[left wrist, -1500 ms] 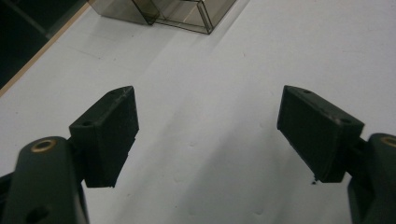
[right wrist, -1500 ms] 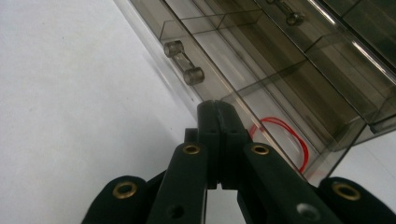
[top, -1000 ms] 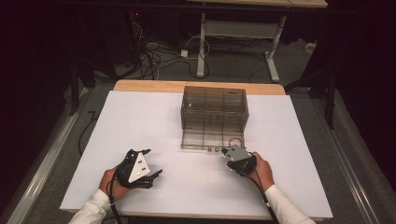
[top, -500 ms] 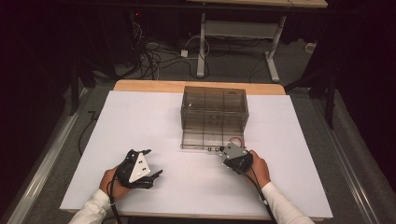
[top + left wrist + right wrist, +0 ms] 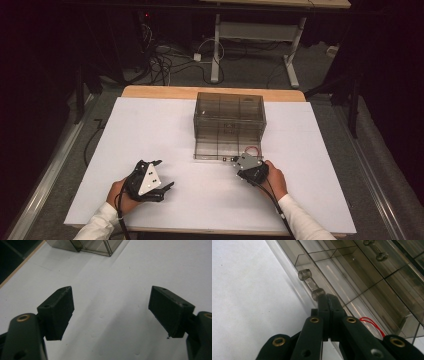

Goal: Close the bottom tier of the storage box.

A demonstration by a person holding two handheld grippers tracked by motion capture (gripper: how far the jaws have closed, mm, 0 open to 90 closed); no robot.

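Observation:
A smoky clear drawer box (image 5: 229, 117) stands at the middle of the white table (image 5: 150, 130). Its bottom drawer (image 5: 220, 150) is pulled out toward me, with a red loop (image 5: 252, 150) lying in its right end. My right gripper (image 5: 235, 162) is at the drawer's front. In the right gripper view the gripper (image 5: 327, 298) is shut, jaws pressed together, tips right beside the near knob of the clear handle (image 5: 311, 284); the red loop (image 5: 372, 323) lies behind the drawer front. My left gripper (image 5: 164, 174) rests on the table at the near left, open (image 5: 111, 312) and holding nothing.
A second clear handle (image 5: 375, 250) sits on the drawer above. The box's corner (image 5: 95, 245) is ahead of the left gripper. Beyond the table's wooden far edge (image 5: 165, 91) are cables and a desk frame (image 5: 250, 35) on the floor.
My right gripper has shifted slightly left along the drawer front. The left gripper and the box have not moved.

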